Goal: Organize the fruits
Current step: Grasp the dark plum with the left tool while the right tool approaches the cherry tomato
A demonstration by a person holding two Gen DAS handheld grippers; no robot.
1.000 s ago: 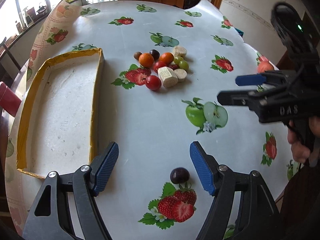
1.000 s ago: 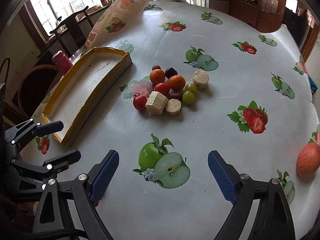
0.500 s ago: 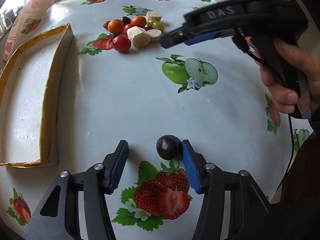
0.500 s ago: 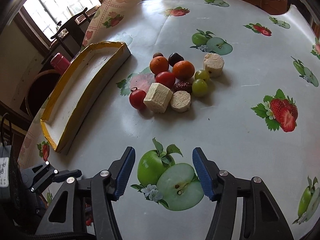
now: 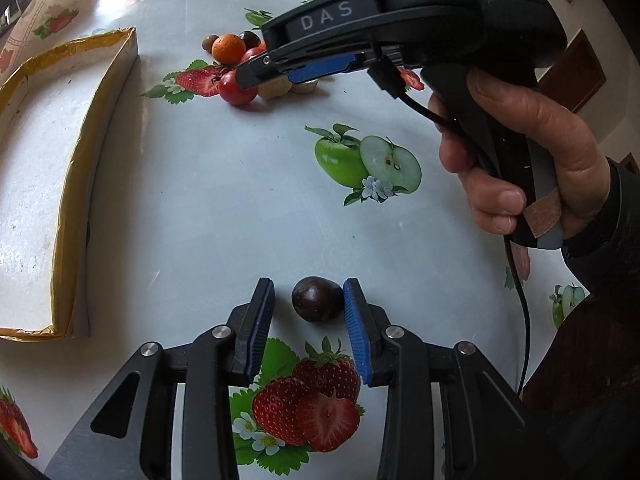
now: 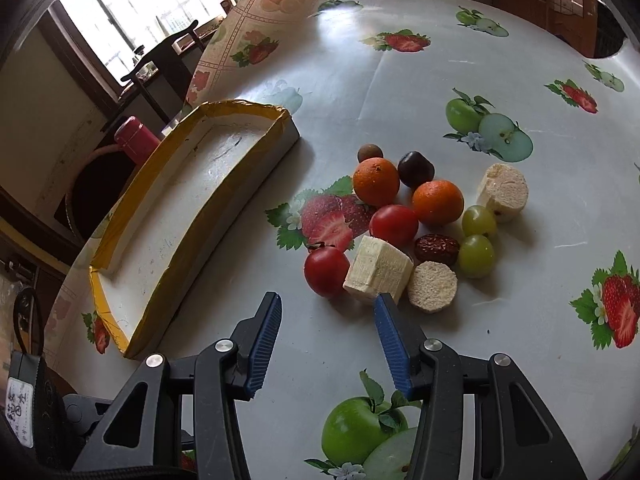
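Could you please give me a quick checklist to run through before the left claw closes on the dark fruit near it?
1. The dark fruit sits between the left claw's pads: ok.
2. Fruit centred in the gap: not ok; it touches the right-hand pad, with a gap to the other.
3. Left claw open wide enough: ok.
4. Yellow-rimmed tray has free room inside: ok.
5. Right claw out of the way: ok; open, holding nothing, near the fruit pile.
6. Pad height against the table: cannot tell.

The left gripper (image 5: 308, 300) sits at lower centre, jaws parted. The right gripper (image 6: 328, 320) is likewise parted, gripped by the right hand (image 5: 532, 160) at the frame's right.
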